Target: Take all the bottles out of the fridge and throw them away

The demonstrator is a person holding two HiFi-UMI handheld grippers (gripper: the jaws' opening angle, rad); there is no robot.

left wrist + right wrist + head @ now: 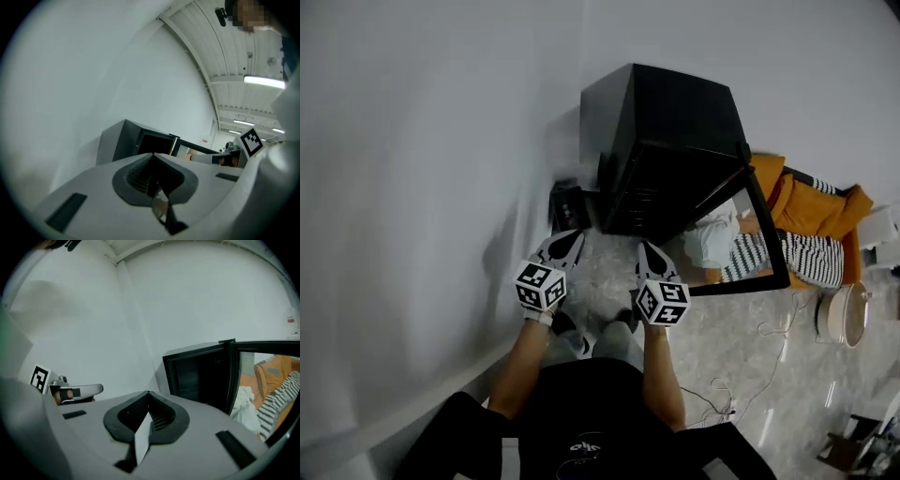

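Head view: left tool [566, 242] and right tool [651, 251] face the open black boxy fridge [675, 122].
Both pressed together, empty, likely poised to reach inside.

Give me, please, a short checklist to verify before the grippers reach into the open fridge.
1. The door of the fridge is open: ok.
2. The left gripper is empty: ok, jaws together on nothing.
3. The right gripper is empty: ok, jaws together on nothing.
4. Jaws open for a grasp: not ok, both are shut.
5. A bottle is in sight inside the fridge: cannot tell, the interior is dark.
6. The way to the opening is free: ok, nothing stands between.
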